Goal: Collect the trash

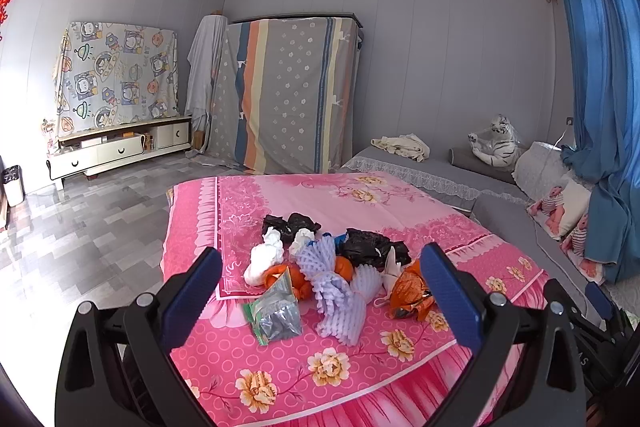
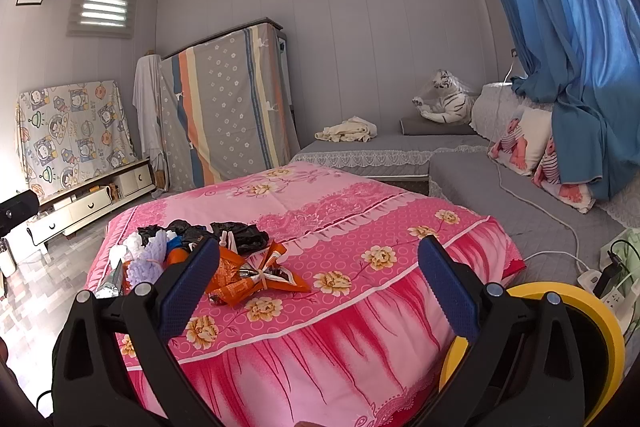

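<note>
A pile of trash lies on the pink flowered cloth (image 1: 352,359): purple foam nets (image 1: 340,291), a silver and green wrapper (image 1: 278,315), orange wrappers (image 1: 410,293), white crumpled tissue (image 1: 266,257) and black plastic bags (image 1: 370,247). My left gripper (image 1: 322,291) is open and empty, just short of the pile. My right gripper (image 2: 320,279) is open and empty, to the right of the pile, with the orange wrapper (image 2: 250,277) by its left finger. The purple nets (image 2: 150,261) and black bags (image 2: 240,233) lie further left in that view.
A yellow-rimmed bin (image 2: 600,327) stands at the lower right beside the pink table. A grey sofa (image 2: 480,183) with a toy tiger (image 2: 446,101), pillows and a white cable lies to the right. A small white bin (image 1: 13,185) and a low cabinet (image 1: 116,147) stand left.
</note>
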Available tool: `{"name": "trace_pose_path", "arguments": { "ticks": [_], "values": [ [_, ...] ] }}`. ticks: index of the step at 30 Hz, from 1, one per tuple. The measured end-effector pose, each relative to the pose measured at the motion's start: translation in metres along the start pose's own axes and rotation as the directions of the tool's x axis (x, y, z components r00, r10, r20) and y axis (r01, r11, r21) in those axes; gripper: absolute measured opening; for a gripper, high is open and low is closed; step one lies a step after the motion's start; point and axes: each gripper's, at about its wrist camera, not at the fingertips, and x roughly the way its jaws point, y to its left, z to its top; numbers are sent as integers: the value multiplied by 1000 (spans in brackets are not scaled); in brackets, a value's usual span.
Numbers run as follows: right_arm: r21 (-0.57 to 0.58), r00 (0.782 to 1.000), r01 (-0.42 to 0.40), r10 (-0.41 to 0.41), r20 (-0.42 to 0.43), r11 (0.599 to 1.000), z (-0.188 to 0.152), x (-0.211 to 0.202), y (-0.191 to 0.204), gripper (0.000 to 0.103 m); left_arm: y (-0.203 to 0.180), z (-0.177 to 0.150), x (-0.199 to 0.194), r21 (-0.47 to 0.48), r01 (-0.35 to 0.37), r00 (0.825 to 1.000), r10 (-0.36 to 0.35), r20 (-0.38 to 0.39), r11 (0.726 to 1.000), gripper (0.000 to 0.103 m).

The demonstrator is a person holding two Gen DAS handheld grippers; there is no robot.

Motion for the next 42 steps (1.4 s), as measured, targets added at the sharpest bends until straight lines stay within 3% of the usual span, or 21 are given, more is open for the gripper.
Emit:
{"name": "trace_pose_path", "arguments": {
  "ticks": [15,17,19,22,25,27,31,35,42],
  "values": [
    [2,1000,3,-3,-2,1000,-3,1,-1,95,2,-1,6,-9,24,999,-24,-34,1000,96],
    [1,1000,5,-5,-1,1000,-6,4,-1,95,2,-1,7,-7,54,998,-55,-41,998,96],
    [2,1000,-14,14,-5,1000,-6,6,0,95,4,-1,9,-5,94,994,-94,-49,996,96],
    [31,996,-75,77,-47,997,-4,20,-4,95,6,-2,15,29,65,997,-63,-49,997,96],
    [28,994,-82,83,-68,996,-4,28,-10,95,14,-4,31,35,57,993,-53,-102,998,96],
    [14,993,-89,90,-81,996,-6,33,-13,95,22,-7,46,37,71,984,-64,-166,997,96],
    [-13,987,-106,103,-125,994,-11,49,-18,95,29,-14,62,98,75,973,-52,-224,992,96],
    [-114,970,-156,130,-206,981,-19,69,-11,95,30,-27,79,143,141,945,-90,-315,980,96],
    [-128,940,-238,196,-278,963,-25,90,0,95,38,-41,107,99,180,908,-127,-399,979,96]
  ]
}}
